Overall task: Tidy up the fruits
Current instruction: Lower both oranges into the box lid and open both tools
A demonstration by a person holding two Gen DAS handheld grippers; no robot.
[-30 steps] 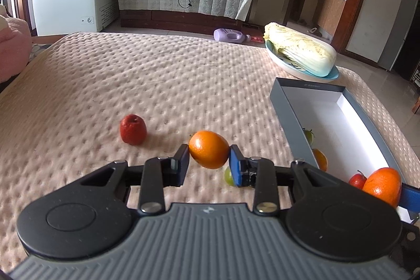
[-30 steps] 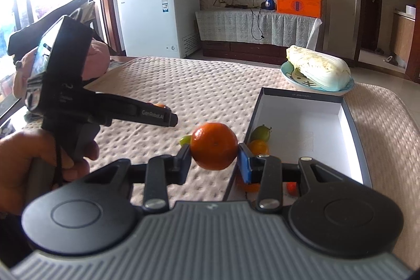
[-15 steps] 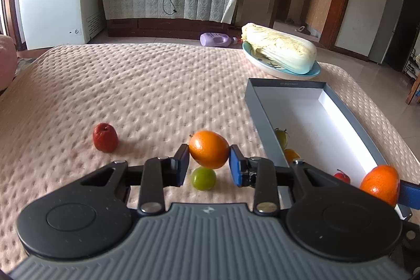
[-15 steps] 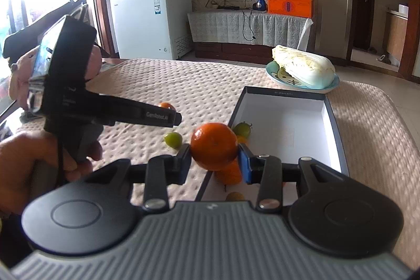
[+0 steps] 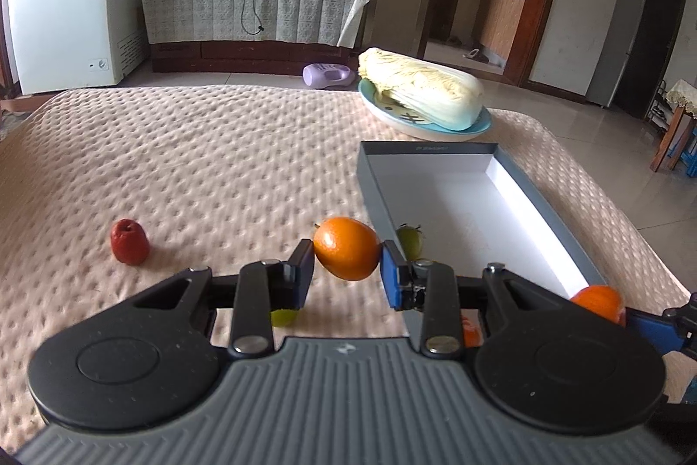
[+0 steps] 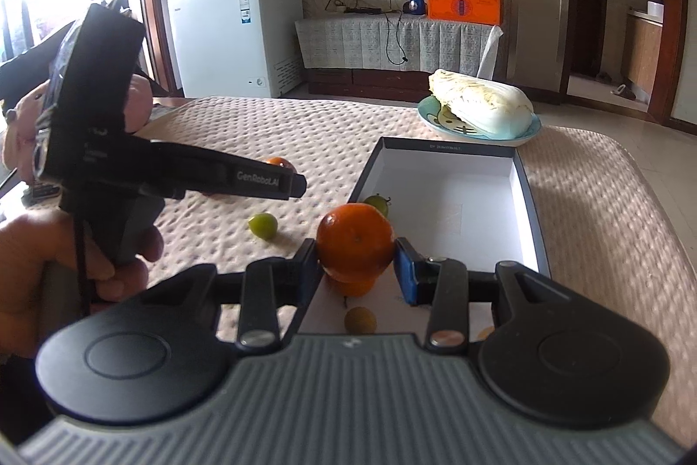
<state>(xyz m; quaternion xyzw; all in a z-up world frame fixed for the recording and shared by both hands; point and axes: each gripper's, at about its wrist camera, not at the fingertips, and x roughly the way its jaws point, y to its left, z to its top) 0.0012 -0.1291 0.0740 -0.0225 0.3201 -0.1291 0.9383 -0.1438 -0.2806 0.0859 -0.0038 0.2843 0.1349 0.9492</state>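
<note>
While each claw grips one orange (image 5: 346, 254), one red fruit (image 5: 129, 241), one box (image 5: 457, 203)

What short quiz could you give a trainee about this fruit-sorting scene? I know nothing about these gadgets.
1. True or false: both grippers are closed on orange fruits.
2. Which fruit lies farthest from the box? A) the red fruit B) the green fruit inside the box C) the small brownish fruit
3. Fill in: the plate behind the box holds a ____.

Key
1. True: the left gripper clamps an oval orange, and the right gripper clamps a rounder orange.
2. A: it lies alone on the tablecloth, well to the left.
3. Cabbage.
</note>
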